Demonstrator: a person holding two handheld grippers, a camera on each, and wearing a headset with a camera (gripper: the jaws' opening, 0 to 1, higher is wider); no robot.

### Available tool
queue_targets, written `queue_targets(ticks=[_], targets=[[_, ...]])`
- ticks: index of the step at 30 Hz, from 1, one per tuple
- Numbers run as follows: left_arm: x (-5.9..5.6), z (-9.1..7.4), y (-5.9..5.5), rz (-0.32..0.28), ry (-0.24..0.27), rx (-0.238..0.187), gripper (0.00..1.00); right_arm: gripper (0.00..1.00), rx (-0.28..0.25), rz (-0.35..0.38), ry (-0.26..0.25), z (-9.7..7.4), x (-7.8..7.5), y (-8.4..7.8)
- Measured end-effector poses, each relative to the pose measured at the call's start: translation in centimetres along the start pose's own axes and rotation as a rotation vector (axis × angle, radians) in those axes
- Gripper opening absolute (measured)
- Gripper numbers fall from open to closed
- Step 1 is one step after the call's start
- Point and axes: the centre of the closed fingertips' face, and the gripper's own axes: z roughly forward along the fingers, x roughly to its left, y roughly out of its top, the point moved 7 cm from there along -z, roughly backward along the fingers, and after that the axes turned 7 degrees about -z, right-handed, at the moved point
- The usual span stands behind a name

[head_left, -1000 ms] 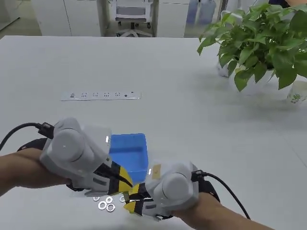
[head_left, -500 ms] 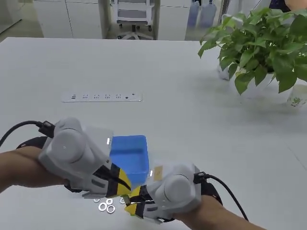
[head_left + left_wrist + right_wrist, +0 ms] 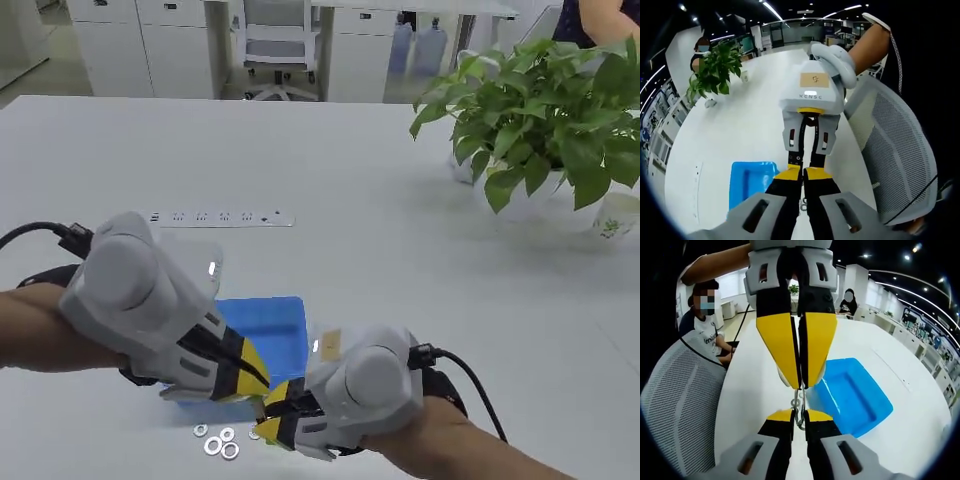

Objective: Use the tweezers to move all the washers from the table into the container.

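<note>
The blue container sits on the white table just beyond both grippers. Several washers lie in a small cluster in front of it, below the left gripper. The right gripper faces the left one tip to tip. In the right gripper view the right gripper is shut on thin metal tweezers. The left gripper comes down from the top, shut, and its tips meet the tweezers' other end. The blue container lies to the right, and in the left gripper view the container lies at lower left.
A white power strip lies on the table behind the container. A potted plant stands at the far right. A mesh office chair is beside the table edge. People sit beyond it.
The left gripper has lifted a little and drifted left above the container's front edge. The right gripper stays tip to tip with it. The head camera has tilted, shifting the scene.
</note>
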Motion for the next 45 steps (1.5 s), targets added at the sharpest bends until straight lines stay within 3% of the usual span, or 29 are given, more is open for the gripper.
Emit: queue_targets(ticks=[11, 21, 34, 45], targets=[[0.8, -1.8, 1.2, 0.022, 0.012, 0.004, 0.05, 0.09, -0.025, -0.019, -0.015, -0.5, -1.3, 1.9], [2.3, -2.8, 1.9, 0.029, 0.032, 0.01, 0.05, 0.09, -0.038, -0.031, -0.035, -0.6, -3.2, 2.8], [4.8, -3.0, 1.9, 0.05, 0.05, 0.022, 0.05, 0.09, -0.061, -0.007, -0.063, 0.0, -5.6, 2.8], [6.6, -2.1, 1.4, 0.055, 0.056, 0.019, 0.05, 0.09, -0.058, 0.004, -0.077, 0.7, -7.3, 1.7]])
